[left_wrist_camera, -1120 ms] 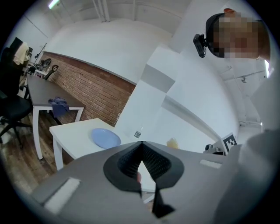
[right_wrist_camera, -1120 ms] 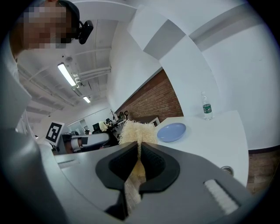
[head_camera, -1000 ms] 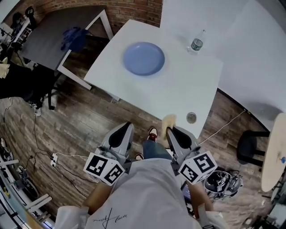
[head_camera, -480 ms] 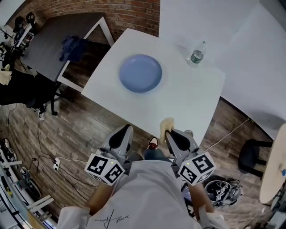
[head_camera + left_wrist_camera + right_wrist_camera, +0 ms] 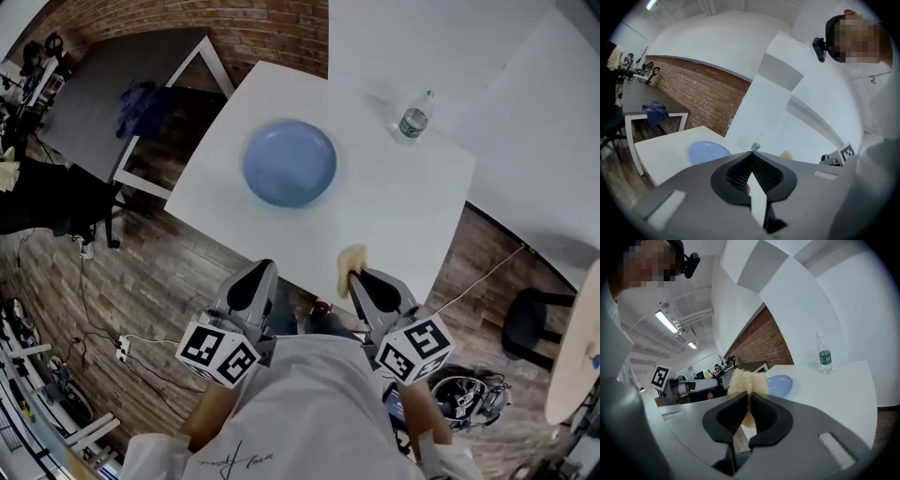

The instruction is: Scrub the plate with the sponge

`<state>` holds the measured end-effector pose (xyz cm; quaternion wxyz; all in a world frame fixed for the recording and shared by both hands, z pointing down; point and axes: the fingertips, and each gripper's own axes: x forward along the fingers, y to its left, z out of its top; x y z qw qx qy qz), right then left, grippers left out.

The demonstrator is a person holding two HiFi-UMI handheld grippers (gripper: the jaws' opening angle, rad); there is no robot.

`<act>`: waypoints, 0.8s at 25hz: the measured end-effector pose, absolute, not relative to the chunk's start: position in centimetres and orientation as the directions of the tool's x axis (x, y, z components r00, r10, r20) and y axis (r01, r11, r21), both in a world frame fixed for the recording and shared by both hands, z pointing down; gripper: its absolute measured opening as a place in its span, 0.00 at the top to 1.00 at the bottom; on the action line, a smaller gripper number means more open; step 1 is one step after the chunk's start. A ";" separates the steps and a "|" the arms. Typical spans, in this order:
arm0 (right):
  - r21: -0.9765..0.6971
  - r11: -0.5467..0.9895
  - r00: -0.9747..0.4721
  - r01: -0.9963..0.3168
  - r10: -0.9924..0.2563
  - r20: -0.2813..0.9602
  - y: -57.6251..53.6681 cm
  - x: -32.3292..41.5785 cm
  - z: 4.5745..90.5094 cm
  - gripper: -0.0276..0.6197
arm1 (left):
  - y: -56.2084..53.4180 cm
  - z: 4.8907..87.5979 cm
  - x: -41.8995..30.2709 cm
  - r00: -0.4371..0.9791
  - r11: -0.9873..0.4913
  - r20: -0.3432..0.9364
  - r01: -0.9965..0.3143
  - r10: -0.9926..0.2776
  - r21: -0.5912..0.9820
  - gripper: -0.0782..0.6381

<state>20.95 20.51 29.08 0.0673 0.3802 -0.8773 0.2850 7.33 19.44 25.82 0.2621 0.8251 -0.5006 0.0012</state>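
Down in the lower centre of the head view, the person holds both grippers side by side, pointing toward the white square worktop (image 5: 394, 206). The right gripper (image 5: 354, 275) is closed on a pale yellow, fuzzy sponge (image 5: 352, 260). In the right gripper view, its dark ribbed jaws pinch the sponge (image 5: 746, 383) at its middle, and the fibrous top fans out above them. In the head view the sponge sits right at the near edge of the worktop, right of centre.

The left gripper (image 5: 255, 274) has its jaws pressed together. The left gripper view shows the two ribbed pads meeting at the tip (image 5: 751, 157) with only a thin wedge of light lower down. In the head view its tip lies over the wooden plank floor (image 5: 141, 272), near the worktop's edge.

The round blue plate (image 5: 290, 162) rests flat on the worktop in the upper centre of the frame, well apart from the sponge and both grippers. It shows as a blue oval at centre left of the left gripper view (image 5: 708, 151) and just right of the sponge in the right gripper view (image 5: 779, 384).

A clear plastic water bottle with a green label (image 5: 413, 114) stands upright near the worktop's far corner, upper right of the plate. A grey table (image 5: 103, 103) with a dark blue cloth (image 5: 141, 98) on it stands at upper left, beside a red brick wall (image 5: 234, 19).
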 end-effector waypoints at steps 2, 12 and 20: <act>-0.440 0.549 -0.699 -0.710 -0.627 0.344 19.6 20.5 29.2 0.91 | 18.5 26.3 6.9 0.503 -0.361 0.266 -0.823 -0.822 0.438 0.87; -0.375 0.541 -0.658 -0.753 -0.645 0.389 13.8 17.0 29.0 0.91 | 11.5 27.4 3.5 0.557 -0.407 0.260 -0.790 -0.789 0.458 0.87; -0.302 0.527 -0.607 -0.794 -0.655 0.450 9.3 13.6 30.0 0.91 | 5.2 28.3 0.0 0.580 -0.417 0.312 -0.786 -0.753 0.456 0.87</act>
